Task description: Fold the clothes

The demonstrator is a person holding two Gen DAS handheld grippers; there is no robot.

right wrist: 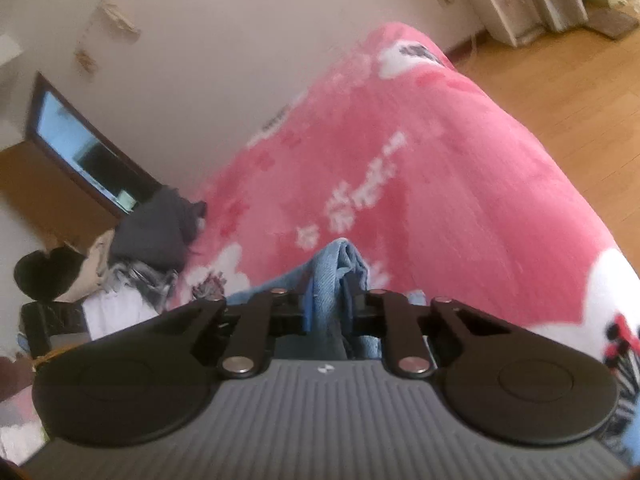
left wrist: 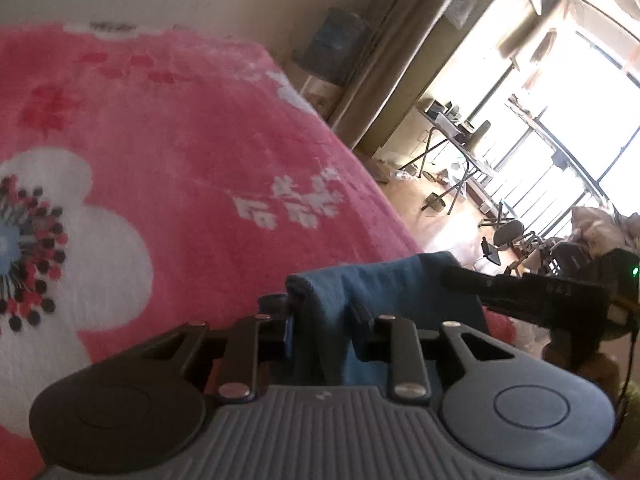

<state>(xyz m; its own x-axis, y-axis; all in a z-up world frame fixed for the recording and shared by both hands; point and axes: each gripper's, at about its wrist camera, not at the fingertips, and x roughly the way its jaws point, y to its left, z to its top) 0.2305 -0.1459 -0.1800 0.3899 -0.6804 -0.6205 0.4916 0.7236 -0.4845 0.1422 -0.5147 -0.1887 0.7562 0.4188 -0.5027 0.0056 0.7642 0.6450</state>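
Observation:
A blue denim garment [left wrist: 384,288] is pinched between the fingers of my left gripper [left wrist: 320,312], which is shut on it above a pink flowered blanket [left wrist: 180,140]. The cloth stretches to the right toward the other gripper's black body [left wrist: 540,300]. In the right wrist view, my right gripper [right wrist: 330,312] is shut on a bunched fold of the same blue denim garment [right wrist: 334,276], held over the pink blanket [right wrist: 440,184]. The rest of the garment hangs below both grippers, out of sight.
A pile of dark and light clothes [right wrist: 148,240] lies at the blanket's far left edge, near a wooden-framed mirror [right wrist: 80,148]. Wooden floor [right wrist: 580,112] runs along the bed. A folding table [left wrist: 452,136], stools and bright windows stand beyond the bed.

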